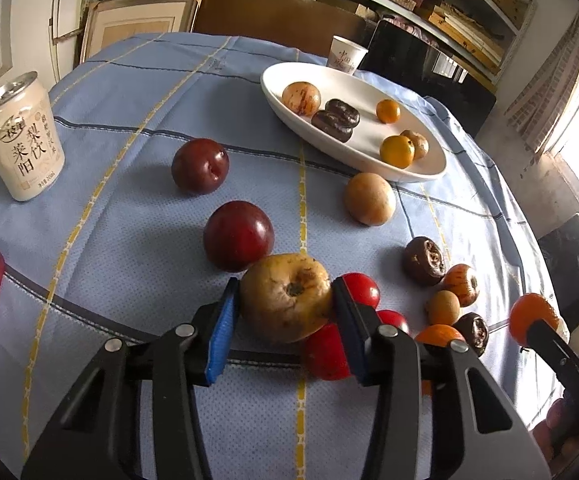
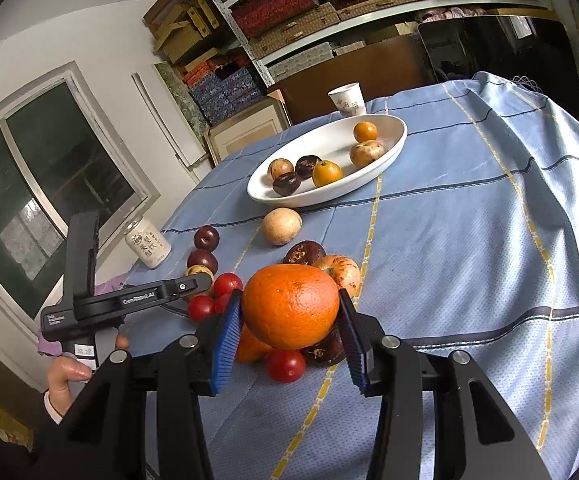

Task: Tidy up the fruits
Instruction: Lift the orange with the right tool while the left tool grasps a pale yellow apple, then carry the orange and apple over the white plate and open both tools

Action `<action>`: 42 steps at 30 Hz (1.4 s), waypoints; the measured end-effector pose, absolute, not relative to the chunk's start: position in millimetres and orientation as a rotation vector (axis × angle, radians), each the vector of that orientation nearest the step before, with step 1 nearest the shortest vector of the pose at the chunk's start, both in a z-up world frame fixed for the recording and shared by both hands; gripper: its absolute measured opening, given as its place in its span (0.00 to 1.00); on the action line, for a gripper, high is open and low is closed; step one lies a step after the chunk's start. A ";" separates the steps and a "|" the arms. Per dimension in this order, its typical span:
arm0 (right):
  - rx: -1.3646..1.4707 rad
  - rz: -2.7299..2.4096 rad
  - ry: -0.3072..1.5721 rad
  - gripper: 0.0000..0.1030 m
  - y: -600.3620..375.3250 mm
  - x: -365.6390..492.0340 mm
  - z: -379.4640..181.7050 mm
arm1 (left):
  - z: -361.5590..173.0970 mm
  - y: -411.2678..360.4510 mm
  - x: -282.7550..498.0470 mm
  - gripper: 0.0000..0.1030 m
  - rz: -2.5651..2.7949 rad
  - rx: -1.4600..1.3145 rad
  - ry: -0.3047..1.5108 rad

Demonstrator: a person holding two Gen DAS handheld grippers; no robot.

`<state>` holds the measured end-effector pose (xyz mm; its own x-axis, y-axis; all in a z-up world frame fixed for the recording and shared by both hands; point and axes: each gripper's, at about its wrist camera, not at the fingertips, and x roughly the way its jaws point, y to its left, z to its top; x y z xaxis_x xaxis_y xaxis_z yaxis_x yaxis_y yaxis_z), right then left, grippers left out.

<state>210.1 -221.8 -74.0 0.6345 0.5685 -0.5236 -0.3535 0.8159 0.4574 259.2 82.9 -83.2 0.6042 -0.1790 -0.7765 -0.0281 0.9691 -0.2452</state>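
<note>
Blue checked cloth [image 1: 129, 216] covers the table under shelves of boxes. Left gripper [image 1: 285, 304] clamps a round, yellow-brown russet pear [image 1: 287, 296] across its middle; right gripper [image 2: 289, 312] squeezes a large orange [image 2: 291, 306]. Both seem firm, smooth, roll-prone, bound for the white oval dish [image 1: 429, 168].

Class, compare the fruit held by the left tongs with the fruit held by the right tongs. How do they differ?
The pear in the left tongs is dull yellow-brown and blotchy; the orange in the right tongs is bright and evenly coloured. The pear shows a dark, sunken end; the orange only a fine dimpled peel. Both are roundish and clamped between blue pads.
</note>
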 end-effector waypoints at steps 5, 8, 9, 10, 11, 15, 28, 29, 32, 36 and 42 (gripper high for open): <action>0.309 0.526 0.695 0.45 -223.1 206.4 -68.7 | -68.5 80.5 248.5 0.44 -0.078 -0.223 0.877; 0.291 0.561 0.702 0.45 -224.3 205.3 -58.6 | -56.5 78.5 244.9 0.44 -0.094 -0.215 0.857; 0.286 0.580 0.711 0.45 -225.1 206.4 -53.4 | -52.1 77.8 244.5 0.44 -0.099 -0.211 0.850; 0.280 0.592 0.717 0.45 -225.9 208.3 -48.2 | -47.3 76.7 245.1 0.44 -0.104 -0.204 0.843; 0.272 0.602 0.720 0.45 -226.2 210.5 -42.9 | -40.3 75.2 246.5 0.44 -0.111 -0.195 0.832; 0.231 0.620 0.723 0.45 -227.1 234.7 -16.6 | -11.1 66.9 260.4 0.44 -0.135 -0.143 0.784; 0.182 0.463 0.656 0.45 -211.9 363.1 -3.6 | 10.7 24.8 391.2 0.44 -0.120 -0.064 0.804; 0.180 0.448 0.664 0.45 -208.7 374.1 -7.9 | 4.9 22.3 402.8 0.44 -0.113 -0.057 0.813; 0.172 0.427 0.681 0.45 -201.1 393.8 -18.5 | -11.2 21.0 429.2 0.44 -0.108 -0.052 0.846; 0.134 0.406 0.689 0.45 -187.9 414.8 -30.6 | -27.8 27.8 450.8 0.44 -0.094 -0.066 0.878; 0.096 0.407 0.719 0.45 -172.7 432.9 -45.5 | -44.9 27.9 472.0 0.44 -0.089 -0.055 0.908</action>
<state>432.9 -172.7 -45.5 0.6781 0.3945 -0.6201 -0.3291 0.9174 0.2237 472.0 27.9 -44.9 0.6122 -0.1000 -0.7843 0.0538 0.9949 -0.0849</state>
